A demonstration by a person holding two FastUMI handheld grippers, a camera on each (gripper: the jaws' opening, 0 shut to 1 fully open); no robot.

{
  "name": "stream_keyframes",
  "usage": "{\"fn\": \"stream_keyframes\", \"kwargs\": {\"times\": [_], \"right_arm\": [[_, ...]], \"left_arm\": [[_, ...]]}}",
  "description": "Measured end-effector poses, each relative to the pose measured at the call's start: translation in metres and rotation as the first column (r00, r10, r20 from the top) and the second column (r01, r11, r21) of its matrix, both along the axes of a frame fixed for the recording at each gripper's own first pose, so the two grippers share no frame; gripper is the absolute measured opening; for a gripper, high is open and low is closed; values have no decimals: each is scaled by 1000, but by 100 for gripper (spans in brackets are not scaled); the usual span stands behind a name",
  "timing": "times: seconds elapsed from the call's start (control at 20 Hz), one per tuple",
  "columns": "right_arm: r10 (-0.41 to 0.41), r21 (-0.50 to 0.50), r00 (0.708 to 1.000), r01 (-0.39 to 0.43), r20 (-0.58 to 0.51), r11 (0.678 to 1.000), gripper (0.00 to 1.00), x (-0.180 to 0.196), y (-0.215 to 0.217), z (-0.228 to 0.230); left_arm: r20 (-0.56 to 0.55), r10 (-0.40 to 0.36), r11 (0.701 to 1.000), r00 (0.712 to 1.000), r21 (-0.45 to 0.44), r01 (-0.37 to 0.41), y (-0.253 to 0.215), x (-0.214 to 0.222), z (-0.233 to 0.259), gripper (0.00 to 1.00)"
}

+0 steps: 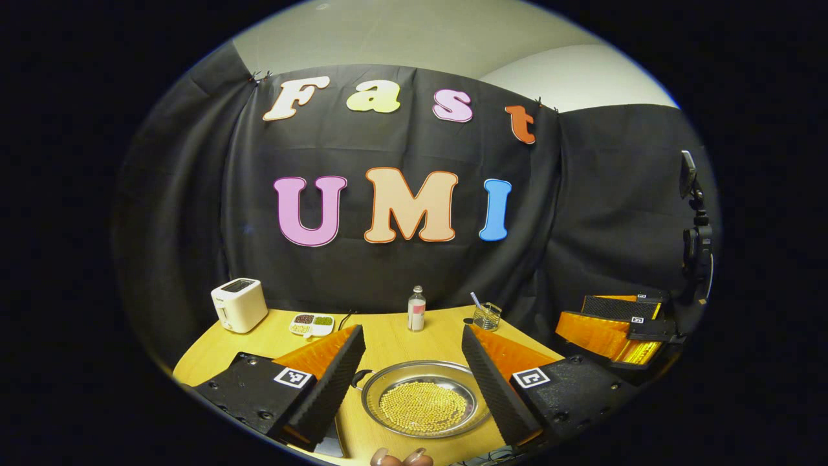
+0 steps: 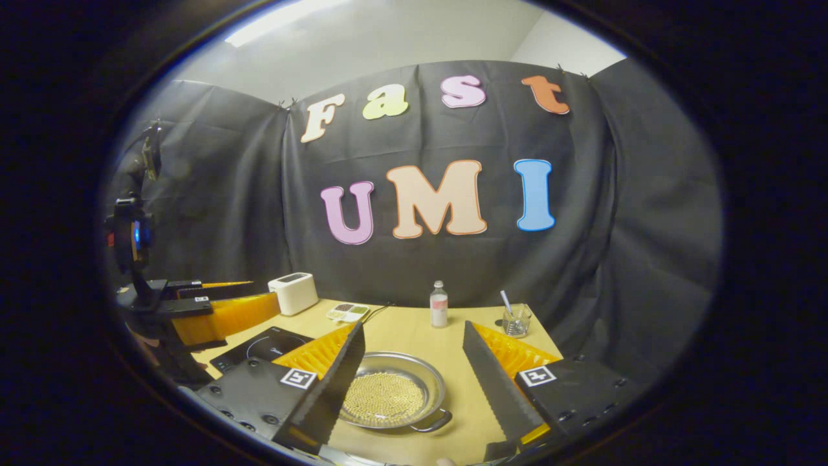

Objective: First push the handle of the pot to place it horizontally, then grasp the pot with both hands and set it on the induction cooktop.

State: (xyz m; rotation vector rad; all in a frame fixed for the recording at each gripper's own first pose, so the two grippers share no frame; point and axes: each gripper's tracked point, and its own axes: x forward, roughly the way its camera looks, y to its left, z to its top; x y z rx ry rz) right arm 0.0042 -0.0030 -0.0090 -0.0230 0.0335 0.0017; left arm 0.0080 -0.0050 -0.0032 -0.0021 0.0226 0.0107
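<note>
Nothing looks done yet. On the left of the tabletop [image 2: 414, 336] sits the induction cooktop [image 2: 259, 346], bare. Just right of it rests the pot [image 2: 394, 388], shallow, shiny, holding small golden beads, one loop handle [image 2: 430, 424] toward us. Left gripper [image 1: 414, 375] and right gripper [image 2: 414, 382] hover with jaws wide apart, gripping nothing.

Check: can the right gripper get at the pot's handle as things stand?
Probably yes. In the right gripper view the right gripper is open above the pot, and the handle lies bare on the table between its fingers, nothing across it.
</note>
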Motion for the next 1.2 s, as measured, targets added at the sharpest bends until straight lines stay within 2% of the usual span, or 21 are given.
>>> {"fn": "stream_keyframes", "kwargs": {"times": [0.1, 0.15, 0.65, 0.7, 0.75, 0.85, 0.95, 1.0, 1.15, 1.2], "right_arm": [[2, 1, 1000, -2, -1, 1000, 93, 1, 0, -1], [3, 1, 1000, -3, 0, 1000, 93, 0, 0, -1], [-27, 28, 1000, 27, 2, 999, 93, -2, -5, 0], [-25, 28, 1000, 25, -2, 999, 96, -3, -6, 0], [-27, 26, 1000, 27, -5, 999, 89, -3, -8, -2], [-24, 21, 1000, 24, -10, 999, 89, -4, -6, -3], [-32, 20, 999, 32, -6, 999, 61, -12, -8, 0], [-33, 19, 999, 33, -6, 999, 48, -12, -7, -1], [-34, 15, 999, 34, -22, 999, 48, -9, -8, -5], [-33, 14, 999, 33, -25, 999, 48, -9, -8, -5]], "left_arm": [[2, 4, 1000, 1000, 0, -4, 1, -1, 0, 94], [5, 8, 1000, 1000, 6, -8, 2, -1, 1, 97], [0, 15, 999, 1000, 43, -15, 2, 0, 1, 95], [3, 13, 999, 1000, 42, -13, 1, -1, 2, 97], [3, 13, 999, 1000, 41, -13, 1, -1, 1, 97], [1, 17, 999, 1000, 44, -17, 1, 0, 1, 97], [1, 17, 999, 1000, 47, -17, 1, 0, 2, 94], [4, 15, 999, 1000, 45, -15, 0, 0, 2, 97], [2, 14, 999, 1000, 37, -14, 1, 0, 2, 95], [3, 15, 999, 1000, 35, -15, 1, 1, 2, 97]]}}
